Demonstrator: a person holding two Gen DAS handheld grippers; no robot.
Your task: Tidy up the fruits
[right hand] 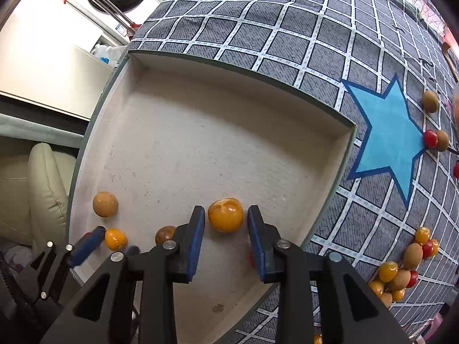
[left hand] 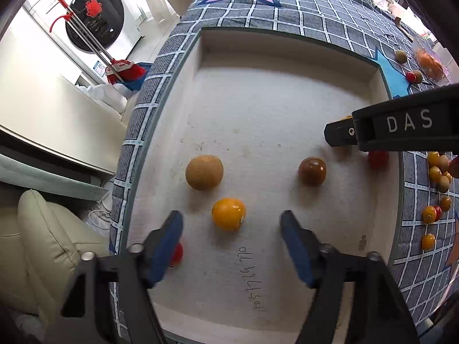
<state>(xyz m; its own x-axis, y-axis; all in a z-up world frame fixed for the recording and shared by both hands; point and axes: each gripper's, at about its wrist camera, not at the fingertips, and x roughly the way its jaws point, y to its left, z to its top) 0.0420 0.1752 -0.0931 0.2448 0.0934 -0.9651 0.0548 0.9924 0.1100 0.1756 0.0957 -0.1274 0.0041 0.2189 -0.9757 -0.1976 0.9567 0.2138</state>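
Checked grey cloth (left hand: 330, 5) with star patches covers the table; a shallow pale tray (left hand: 200, 57) sits on it, washing machine (left hand: 94, 17) and broom (left hand: 126, 71) behind.

Left wrist view: left gripper (left hand: 231, 226) points steeply down into the tray, jaws spread wide, nothing clamped. Yellow-orange fruit (left hand: 228, 214) rests on the tray floor between the blue pads (left hand: 169, 246), touching neither. Tan fruit (left hand: 204, 172) and brown fruit (left hand: 312, 171) lie just beyond. Loose fruits (left hand: 437, 177) remain on the cloth at right.

Right wrist view: right gripper (right hand: 226, 223) hangs over the tray's near right part, jaws partly apart. Orange fruit (right hand: 225, 215) sits between the fingertips with a slim gap each side; released, as far as visible. Unsorted cluster (right hand: 401, 269) lies on the cloth to the right, nearer this hand; likely next pick.
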